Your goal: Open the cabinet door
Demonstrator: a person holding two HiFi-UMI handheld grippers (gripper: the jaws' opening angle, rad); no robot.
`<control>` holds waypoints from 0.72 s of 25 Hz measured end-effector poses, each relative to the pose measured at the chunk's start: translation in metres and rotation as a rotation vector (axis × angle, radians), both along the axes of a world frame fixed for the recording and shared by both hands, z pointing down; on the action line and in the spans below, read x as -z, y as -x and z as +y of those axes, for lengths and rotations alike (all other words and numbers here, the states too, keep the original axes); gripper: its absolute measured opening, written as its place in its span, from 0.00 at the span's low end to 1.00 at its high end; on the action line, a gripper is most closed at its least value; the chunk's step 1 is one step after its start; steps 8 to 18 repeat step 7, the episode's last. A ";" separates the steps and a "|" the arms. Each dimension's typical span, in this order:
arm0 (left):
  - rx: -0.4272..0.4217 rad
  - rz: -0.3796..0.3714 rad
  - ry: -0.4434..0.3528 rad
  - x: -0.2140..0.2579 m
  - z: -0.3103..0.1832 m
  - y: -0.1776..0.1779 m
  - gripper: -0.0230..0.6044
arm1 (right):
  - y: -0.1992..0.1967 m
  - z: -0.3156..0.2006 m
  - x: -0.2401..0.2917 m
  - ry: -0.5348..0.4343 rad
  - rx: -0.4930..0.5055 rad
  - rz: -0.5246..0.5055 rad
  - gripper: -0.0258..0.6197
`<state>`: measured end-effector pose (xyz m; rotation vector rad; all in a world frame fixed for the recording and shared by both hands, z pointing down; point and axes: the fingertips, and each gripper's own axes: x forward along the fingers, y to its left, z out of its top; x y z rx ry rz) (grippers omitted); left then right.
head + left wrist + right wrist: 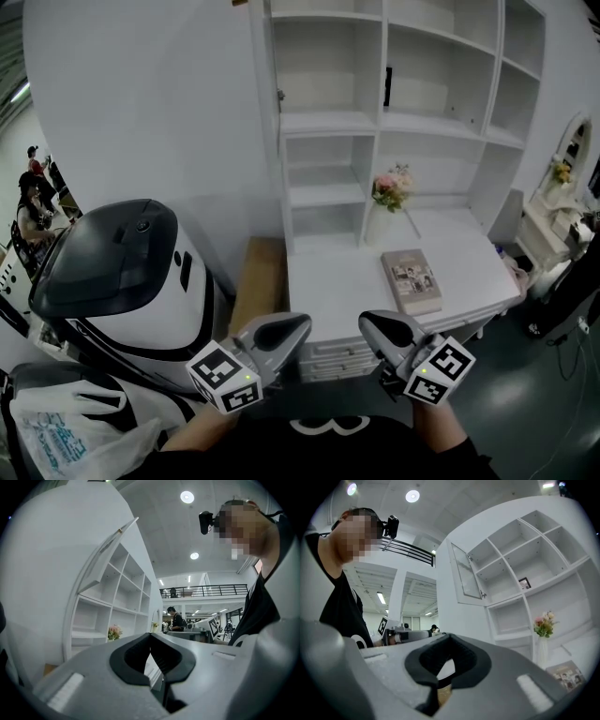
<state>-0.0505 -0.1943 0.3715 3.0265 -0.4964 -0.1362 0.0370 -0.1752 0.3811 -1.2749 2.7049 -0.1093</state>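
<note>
I am holding the fingers of my left gripper (pixel 150 637) pressed together on nothing, and the fingers of my right gripper (pixel 449 637) are likewise pinched shut with nothing between them. Both are pointing roughly level, low in front of my body, just short of the white desk (pixel 328 291) and well below the work. Beyond the desk top, where a photo book (pixel 412 279) is lying near a vase of flowers (pixel 391 186), the white cabinet (pixel 383 66) is rising in open shelves. The cabinet door (pixel 466 573) is hanging high at the cabinet's upper left, already swung out from the frame rather than lying flat against it. I am judging it to be a light, stiff panel: a thin painted frame round a pane that looks like glass, so it is likely swinging easily on its hinges but asking for a gentle hand. The pane is the fragile part and the paint is probably slick under my pads, so I am planning to pinch the frame's free outer edge, away from the cabinet. A small fitting (pixel 483 594) is showing at the door's lower corner by the frame; I cannot tell whether it is a hinge or a catch.
</note>
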 end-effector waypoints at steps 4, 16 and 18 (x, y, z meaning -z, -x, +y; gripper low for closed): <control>0.006 -0.001 0.004 -0.001 -0.004 0.001 0.05 | -0.003 -0.003 -0.004 0.008 -0.008 -0.004 0.04; 0.002 0.007 0.011 -0.003 -0.007 0.001 0.05 | -0.002 -0.005 -0.008 0.016 -0.010 0.002 0.04; 0.002 0.007 0.011 -0.003 -0.007 0.001 0.05 | -0.002 -0.005 -0.008 0.016 -0.010 0.002 0.04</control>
